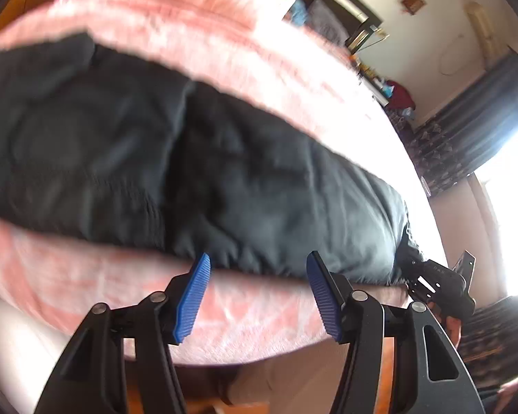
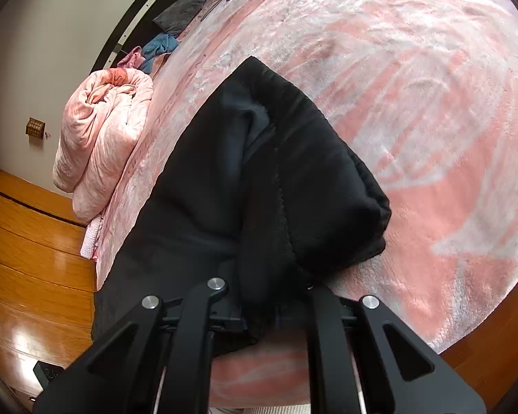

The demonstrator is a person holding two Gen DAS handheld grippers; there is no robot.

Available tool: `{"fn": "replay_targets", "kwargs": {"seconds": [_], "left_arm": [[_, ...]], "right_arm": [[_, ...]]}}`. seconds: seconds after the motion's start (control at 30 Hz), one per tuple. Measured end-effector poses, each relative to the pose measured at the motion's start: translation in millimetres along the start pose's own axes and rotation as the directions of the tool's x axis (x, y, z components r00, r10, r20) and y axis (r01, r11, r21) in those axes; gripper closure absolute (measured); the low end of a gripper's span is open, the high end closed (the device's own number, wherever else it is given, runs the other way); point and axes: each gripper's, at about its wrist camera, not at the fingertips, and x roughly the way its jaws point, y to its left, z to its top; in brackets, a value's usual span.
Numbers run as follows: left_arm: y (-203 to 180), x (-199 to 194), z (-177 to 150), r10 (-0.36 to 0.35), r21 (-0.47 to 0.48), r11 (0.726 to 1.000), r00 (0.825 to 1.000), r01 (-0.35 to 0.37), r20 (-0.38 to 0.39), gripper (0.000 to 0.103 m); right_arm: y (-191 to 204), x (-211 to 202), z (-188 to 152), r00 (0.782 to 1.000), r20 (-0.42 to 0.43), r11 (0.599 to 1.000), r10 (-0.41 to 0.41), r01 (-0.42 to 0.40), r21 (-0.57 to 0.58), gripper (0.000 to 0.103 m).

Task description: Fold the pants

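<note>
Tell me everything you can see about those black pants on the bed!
The black pants are soft, thick-looking cloth with stitched seams, lying in wrinkled, overlapping layers on the fuzzy pink blanket that covers the bed. They stretch along the bed's near edge. The right gripper has black cloth bunched between its fingers, so it looks shut on one end. The left gripper is open, its blue pads just short of the pants' edge, not touching them.
</note>
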Motion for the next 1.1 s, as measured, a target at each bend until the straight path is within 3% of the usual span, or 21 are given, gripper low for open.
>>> {"fn": "replay_targets", "kwargs": {"seconds": [0.1, 0.2, 0.37, 0.47, 0.6, 0.7, 0.87, 0.93, 1.1], "left_arm": [[6, 7, 8, 0.061, 0.004, 0.998, 0.998, -0.061, 0.012, 0.044], [22, 35, 8, 0.105, -0.024, 0.994, 0.992, -0.107, -0.074, 0.05], [27, 36, 8, 0.066, -0.04, 0.997, 0.995, -0.069, -0.076, 0.05], [42, 19, 9, 0.009, -0.103, 0.995, 0.999, -0.015, -0.052, 0.05], [53, -12, 15, 0.066, -0.077, 0.995, 0.998, -0.065, 0.009, 0.048], [64, -32, 19, 0.083, -0.088, 0.993, 0.995, -0.078, 0.053, 0.043], [91, -58, 32, 0.113, -0.123, 0.987, 0.987, -0.099, 0.112, 0.042], [105, -67, 37, 0.128, -0.155, 0.982, 0.984, -0.108, 0.127, 0.042], [134, -86, 42, 0.164, -0.226, 0.966, 0.971, -0.122, 0.172, 0.041]], "right_arm": [[0, -7, -1, 1.0, -0.001, 1.0, 0.007, -0.007, 0.018, 0.094], [6, -5, -1, 1.0, -0.002, 1.0, -0.016, 0.016, 0.008, 0.093], [19, -16, 2, 0.999, 0.018, 0.999, -0.048, 0.048, 0.004, 0.094], [51, -33, 0, 0.993, 0.095, 0.993, -0.073, 0.08, -0.083, 0.095], [121, -56, -9, 0.982, 0.184, 0.964, -0.031, 0.078, -0.256, 0.095], [181, -61, -25, 0.977, 0.212, 0.909, 0.002, 0.087, -0.407, 0.094], [271, -44, -74, 0.981, 0.19, 0.763, 0.041, 0.093, -0.64, 0.093], [300, -30, -100, 0.986, 0.158, 0.695, 0.053, 0.077, -0.715, 0.093], [346, 20, -159, 0.999, 0.039, 0.577, 0.017, 0.022, -0.816, 0.093]]}}
